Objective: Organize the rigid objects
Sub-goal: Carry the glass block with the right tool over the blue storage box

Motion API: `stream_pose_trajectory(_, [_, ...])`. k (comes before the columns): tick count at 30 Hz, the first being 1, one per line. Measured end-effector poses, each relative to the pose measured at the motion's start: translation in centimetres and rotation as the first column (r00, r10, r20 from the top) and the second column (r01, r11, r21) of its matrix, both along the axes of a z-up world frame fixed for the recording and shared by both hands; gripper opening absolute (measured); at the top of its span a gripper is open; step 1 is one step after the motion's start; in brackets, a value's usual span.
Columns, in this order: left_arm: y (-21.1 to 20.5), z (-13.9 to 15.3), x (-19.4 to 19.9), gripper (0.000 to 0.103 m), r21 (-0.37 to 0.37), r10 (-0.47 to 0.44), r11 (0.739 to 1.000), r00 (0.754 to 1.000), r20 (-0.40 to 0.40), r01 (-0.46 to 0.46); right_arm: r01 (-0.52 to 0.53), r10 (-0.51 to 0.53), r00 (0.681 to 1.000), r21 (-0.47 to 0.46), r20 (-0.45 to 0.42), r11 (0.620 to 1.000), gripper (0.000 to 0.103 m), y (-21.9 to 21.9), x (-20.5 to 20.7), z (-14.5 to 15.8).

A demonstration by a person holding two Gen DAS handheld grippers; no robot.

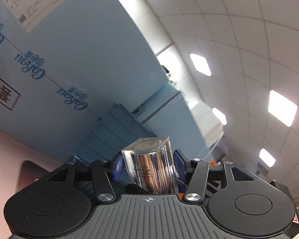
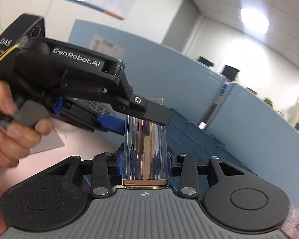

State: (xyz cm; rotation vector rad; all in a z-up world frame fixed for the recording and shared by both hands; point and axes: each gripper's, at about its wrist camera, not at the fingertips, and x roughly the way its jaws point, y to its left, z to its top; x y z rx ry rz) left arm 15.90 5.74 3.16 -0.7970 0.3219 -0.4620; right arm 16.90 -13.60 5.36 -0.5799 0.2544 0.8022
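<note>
Between right gripper [image 2: 145, 159] jaws, clear bottle [image 2: 144, 149]; left view shows printed label

This looks like an office. Blue divider walls [image 2: 169, 65] split the room into work spots. The ceiling [image 1: 239, 29] is made of white square tiles with flat bright lights [image 1: 282, 107] set into it. A big chart [image 2: 93, 0] hangs on the white wall, and a pale desk [image 2: 93, 139] sits below the dividers.
</note>
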Motion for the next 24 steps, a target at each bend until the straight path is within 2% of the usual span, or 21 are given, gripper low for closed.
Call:
stream_pose_trajectory(3, [0.2,0.3,0.5,0.064,0.119,0.067,0.991,0.997,-0.049,-0.061,-0.024,0.023,1.0,-0.072,-0.004,0.997,0.035,0.7,1.1,-1.1])
stream_pose_trajectory(5, [0.1,0.5,0.4,0.071,0.169,0.125,0.979,0.99,-0.066,-0.112,-0.03,0.029,0.999,-0.099,-0.016,0.995,0.035,0.6,1.5,-1.7])
stream_pose_trajectory(7, [0.5,0.7,0.4,0.077,0.187,0.145,0.974,0.987,-0.067,-0.13,-0.014,0.013,1.0,-0.115,-0.007,0.993,0.035,0.6,2.1,-2.0])
stream_pose_trajectory(8, [0.7,0.7,0.4,0.079,0.195,0.153,0.971,0.986,-0.067,-0.137,0.001,0.0,1.0,-0.129,0.009,0.992,0.035,0.4,0.7,-2.3])
stream_pose_trajectory(11, [0.7,1.3,0.4,0.081,0.226,0.153,0.965,0.986,-0.063,-0.135,0.038,-0.03,0.999,-0.191,0.045,0.981,0.035,0.7,1.3,-3.0])
stream_pose_trajectory(16, [0.2,2.3,-0.7,0.087,0.279,0.128,0.953,0.992,-0.017,-0.118,0.027,-0.011,0.998,-0.262,0.062,0.965,0.035,1.4,1.7,-3.2])
stream_pose_trajectory(20, [0.2,2.3,-0.6,0.088,0.288,0.109,0.952,0.994,-0.014,-0.1,0.01,-0.001,1.0,-0.313,0.028,0.95,0.035,2.5,3.0,-3.5])
stream_pose_trajectory(24, [1.0,2.2,-0.6,0.088,0.28,0.137,0.952,0.99,-0.029,-0.124,-0.01,0.012,1.0,-0.352,0.004,0.936,0.035,3.3,3.5,-3.7])
